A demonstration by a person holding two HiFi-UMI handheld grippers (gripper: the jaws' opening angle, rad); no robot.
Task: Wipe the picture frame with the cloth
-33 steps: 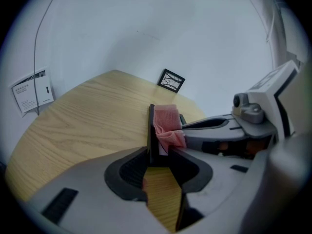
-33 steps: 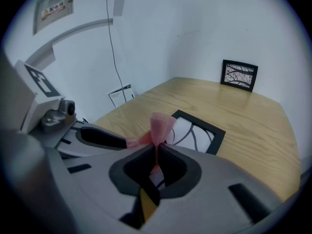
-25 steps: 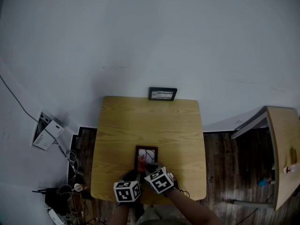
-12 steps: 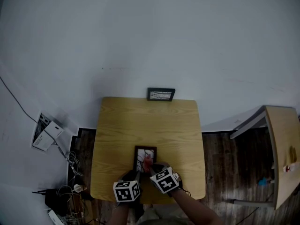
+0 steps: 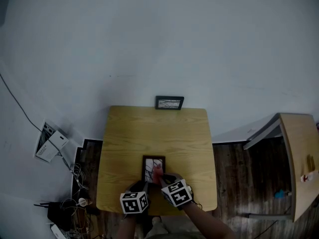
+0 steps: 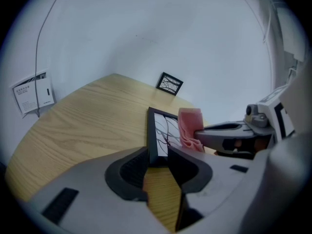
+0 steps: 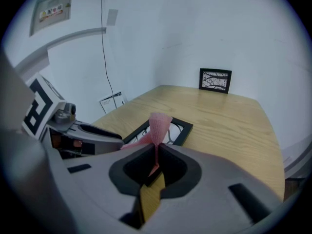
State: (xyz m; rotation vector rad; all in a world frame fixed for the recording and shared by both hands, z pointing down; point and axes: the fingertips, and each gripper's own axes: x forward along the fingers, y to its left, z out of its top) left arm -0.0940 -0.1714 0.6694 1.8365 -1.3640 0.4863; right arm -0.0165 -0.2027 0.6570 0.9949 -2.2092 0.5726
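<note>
Pinching the cloth (image 7: 159, 125) in narrow jaws, the right gripper (image 7: 155, 152) rests it on the picture frame (image 7: 182, 129), flat on the table (image 5: 149, 128), long axis pointing away. The left gripper (image 6: 158, 156), its 2 jaws wide and just closing, clamps the frame's near end; next wipe prob. goes lengthwise.

1. Claws: two. The left claw (image 6: 158, 155) has jaws that have just been closing, with a frame's end between them. The other is the right claw (image 7: 157, 156).
2. Marker cubes: two, the left cube (image 5: 134, 202) and the right cube (image 5: 177, 193), one riding on each claw.
3. Picture frames: two, the near frame (image 5: 149, 166) at the claws' tips and the far frame (image 5: 169, 102) well beyond them.
4. Pink cloth (image 7: 158, 126): one, pinched in the right claw.
5. Tables: two, the wooden tabletop (image 5: 154, 133) under the claws and a side table (image 5: 299, 158) well off past the right claw.
</note>
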